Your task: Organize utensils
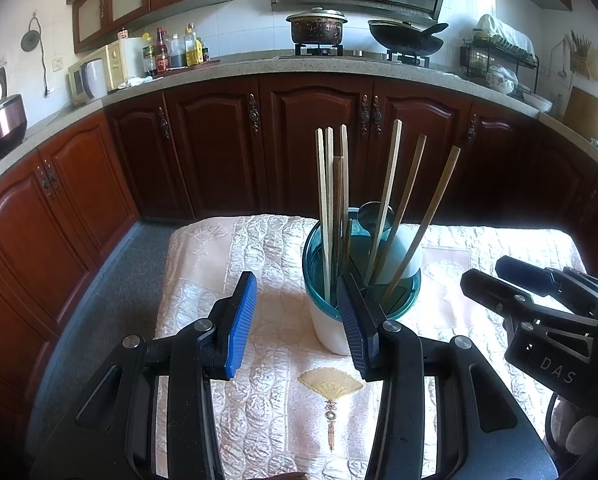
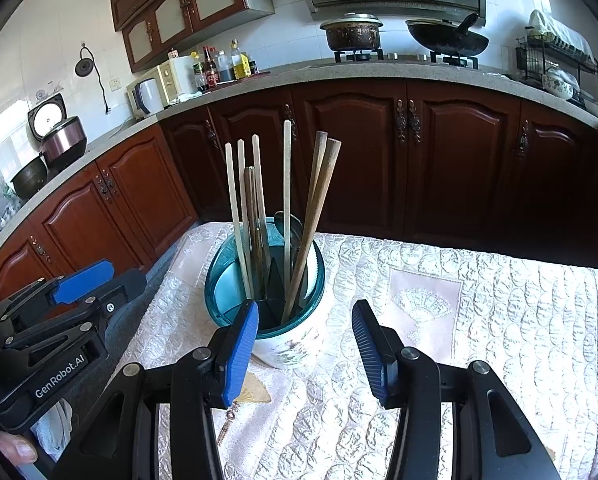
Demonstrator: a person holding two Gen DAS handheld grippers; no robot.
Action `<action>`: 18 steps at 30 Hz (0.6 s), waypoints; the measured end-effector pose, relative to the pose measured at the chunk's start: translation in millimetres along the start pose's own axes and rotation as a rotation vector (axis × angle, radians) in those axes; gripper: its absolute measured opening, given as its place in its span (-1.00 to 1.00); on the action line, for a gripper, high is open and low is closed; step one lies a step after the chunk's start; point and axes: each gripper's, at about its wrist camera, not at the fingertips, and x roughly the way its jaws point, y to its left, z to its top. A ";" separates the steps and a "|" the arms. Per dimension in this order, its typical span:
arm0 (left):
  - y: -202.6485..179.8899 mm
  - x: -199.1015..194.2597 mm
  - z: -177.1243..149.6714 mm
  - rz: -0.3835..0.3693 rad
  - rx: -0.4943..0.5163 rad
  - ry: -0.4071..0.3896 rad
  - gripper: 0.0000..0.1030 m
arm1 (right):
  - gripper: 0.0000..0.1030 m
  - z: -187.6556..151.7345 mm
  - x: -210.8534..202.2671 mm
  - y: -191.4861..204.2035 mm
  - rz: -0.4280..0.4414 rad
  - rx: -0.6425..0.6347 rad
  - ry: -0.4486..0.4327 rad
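Observation:
A white utensil holder with a teal rim (image 1: 331, 328) (image 2: 295, 344) stands on the quilted table. Several wooden chopsticks (image 1: 326, 200) (image 2: 287, 200) stand upright in it, with a metal spoon (image 1: 373, 216) among them. My left gripper (image 1: 297, 320) is open and empty, just short of the holder, its right finger in front of the rim. My right gripper (image 2: 305, 340) is open and empty, just in front of the holder and slightly to its right. The right gripper also shows in the left wrist view (image 1: 511, 276), and the left gripper in the right wrist view (image 2: 95, 280).
The table has a pale pink quilted cloth (image 1: 259, 400) (image 2: 479, 320) with fan motifs. Dark wood cabinets (image 1: 315, 148) and a stone counter with a pot (image 1: 317, 28), a wok (image 1: 407, 38), bottles and a dish rack (image 1: 499, 60) stand behind.

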 end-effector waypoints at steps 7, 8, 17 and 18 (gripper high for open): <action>-1.3 -3.4 1.2 -0.001 -0.003 -0.007 -0.20 | -0.09 2.3 -4.6 -0.1 -0.003 -0.001 -0.011; -1.5 -3.6 1.2 -0.001 -0.003 -0.007 -0.20 | -0.09 2.4 -4.3 -0.2 -0.002 -0.001 -0.009; -2.2 -4.0 1.7 0.002 -0.001 -0.007 -0.20 | -0.08 3.7 -5.9 -0.7 -0.001 -0.004 -0.007; -2.2 -3.9 1.7 0.003 -0.002 -0.007 -0.20 | -0.08 3.9 -6.3 -0.9 -0.001 -0.004 -0.007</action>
